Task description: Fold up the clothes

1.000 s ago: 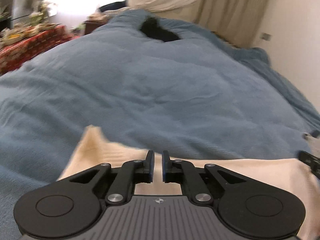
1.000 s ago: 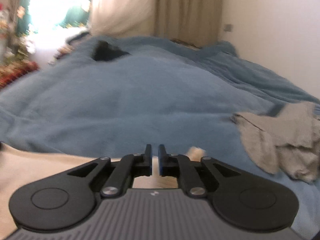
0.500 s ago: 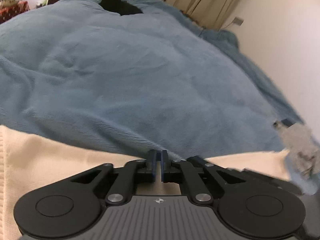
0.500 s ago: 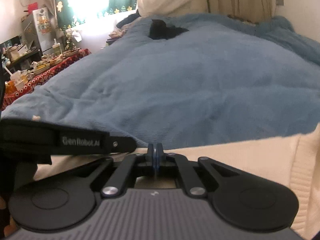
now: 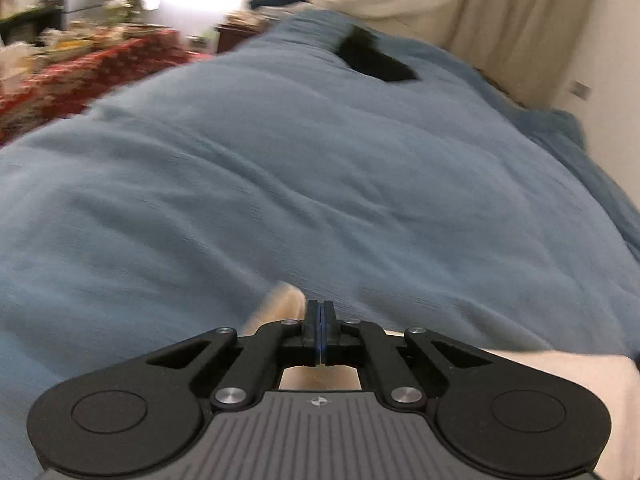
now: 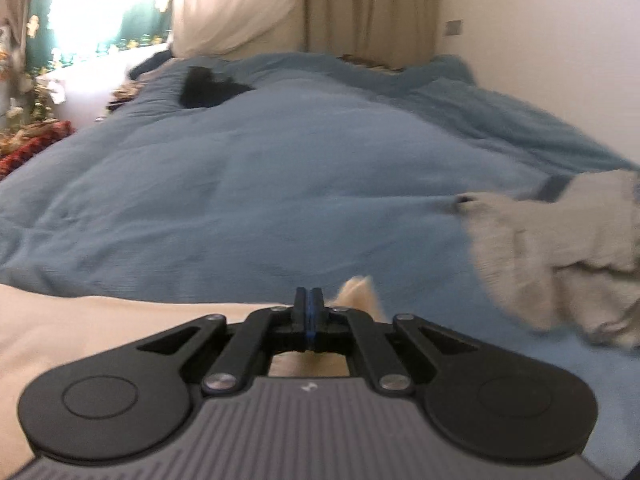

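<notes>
The black two-finger left gripper (image 5: 319, 312) has its jaws pressed together on a corner of the cream knitted garment (image 5: 560, 368), which lies on the wide blue fleece blanket (image 5: 320, 184) and stretches away to the right beneath the tool. The black two-finger right gripper (image 6: 308, 298) is likewise clamped on the garment's other edge, cream cloth poking up just beside its fingers. A crumpled grey cloth (image 6: 560, 248) rests on the blanket further right.
</notes>
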{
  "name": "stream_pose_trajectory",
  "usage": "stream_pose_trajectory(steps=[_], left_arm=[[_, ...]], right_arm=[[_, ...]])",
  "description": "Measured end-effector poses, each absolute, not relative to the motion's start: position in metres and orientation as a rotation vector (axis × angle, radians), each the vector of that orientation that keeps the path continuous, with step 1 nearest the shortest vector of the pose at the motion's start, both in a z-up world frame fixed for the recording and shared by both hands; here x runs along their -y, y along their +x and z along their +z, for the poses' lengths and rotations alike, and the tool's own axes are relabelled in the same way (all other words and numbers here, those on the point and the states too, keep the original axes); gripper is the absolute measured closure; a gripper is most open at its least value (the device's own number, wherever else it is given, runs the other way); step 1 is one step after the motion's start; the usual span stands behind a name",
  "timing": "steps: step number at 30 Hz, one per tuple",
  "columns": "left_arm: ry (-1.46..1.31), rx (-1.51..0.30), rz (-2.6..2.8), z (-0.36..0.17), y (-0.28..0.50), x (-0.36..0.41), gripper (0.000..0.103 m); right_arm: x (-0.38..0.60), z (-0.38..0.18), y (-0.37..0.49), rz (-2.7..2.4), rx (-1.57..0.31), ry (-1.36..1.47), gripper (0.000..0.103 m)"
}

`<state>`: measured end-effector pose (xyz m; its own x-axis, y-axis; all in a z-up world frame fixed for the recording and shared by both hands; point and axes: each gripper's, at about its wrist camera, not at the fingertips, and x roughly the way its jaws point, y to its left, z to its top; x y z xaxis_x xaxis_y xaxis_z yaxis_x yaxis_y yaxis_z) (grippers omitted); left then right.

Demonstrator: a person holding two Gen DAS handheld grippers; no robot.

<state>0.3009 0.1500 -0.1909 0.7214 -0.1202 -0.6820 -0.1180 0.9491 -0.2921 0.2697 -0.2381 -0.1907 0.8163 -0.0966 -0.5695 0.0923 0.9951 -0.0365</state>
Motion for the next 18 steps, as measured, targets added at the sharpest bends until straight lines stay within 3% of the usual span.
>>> stream_pose_trajectory(steps=[8, 18], left_arm=[[-0.394, -0.743, -0.030, -0.167, 0.283, -0.165, 0.099], [-0.342, -0.738, -0.255, -0.167, 0.252, -0.077, 0.098]], right_arm=[[0.232, -0.172, 0.247, -0.034, -0.595, 0.018, 0.099], [0.178, -0.180, 0.217, 0.136, -0.613, 0.009, 0.096]])
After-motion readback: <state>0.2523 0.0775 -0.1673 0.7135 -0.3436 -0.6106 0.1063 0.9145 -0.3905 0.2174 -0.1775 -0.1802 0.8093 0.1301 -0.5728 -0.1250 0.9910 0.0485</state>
